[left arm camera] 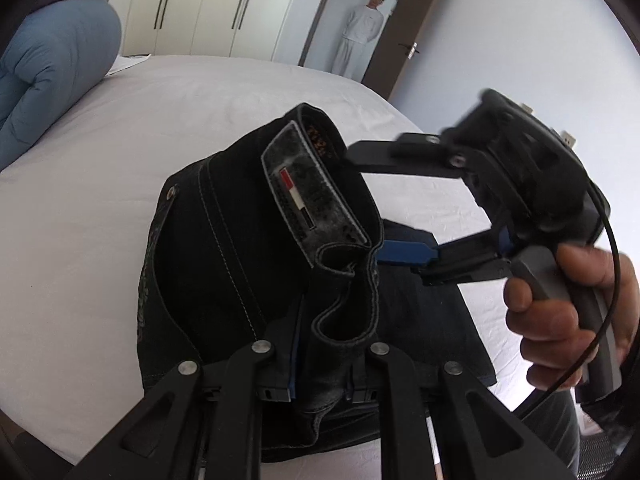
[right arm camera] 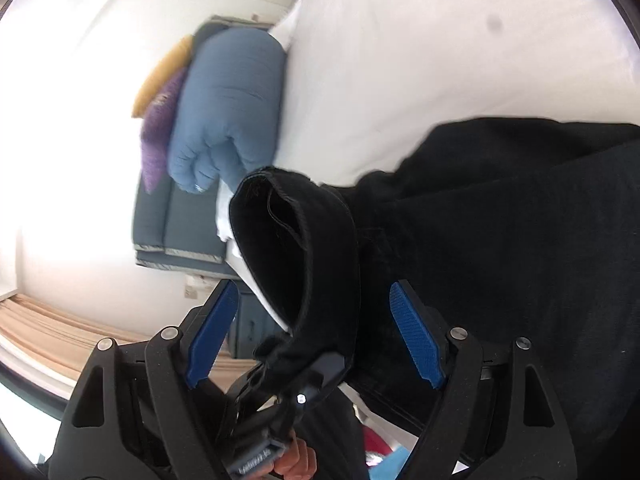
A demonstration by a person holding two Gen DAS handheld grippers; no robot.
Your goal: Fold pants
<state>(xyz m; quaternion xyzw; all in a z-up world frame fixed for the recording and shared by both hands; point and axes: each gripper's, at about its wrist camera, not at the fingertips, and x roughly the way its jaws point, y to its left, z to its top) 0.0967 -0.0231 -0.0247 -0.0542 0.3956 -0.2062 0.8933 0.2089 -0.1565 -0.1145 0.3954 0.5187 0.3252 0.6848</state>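
Note:
Black pants (left arm camera: 224,264) lie on the white bed (left arm camera: 100,208), with the waistband and its grey label (left arm camera: 312,196) lifted up. My left gripper (left arm camera: 322,364) is shut on the waistband fabric and holds it raised. My right gripper (left arm camera: 362,204) comes in from the right, open, with one finger above the raised waistband and the blue-padded finger (left arm camera: 404,253) below it. In the right wrist view the right gripper (right arm camera: 316,332) stands open around the waistband fold (right arm camera: 296,248), blue pads (right arm camera: 416,336) apart from the cloth. The rest of the pants (right arm camera: 500,240) spreads right.
A rolled blue duvet (left arm camera: 52,76) with purple and yellow cushions (right arm camera: 160,120) sits at the head of the bed. A person (left arm camera: 358,32) stands in the doorway beyond the bed. White wardrobe doors (left arm camera: 208,4) line the far wall.

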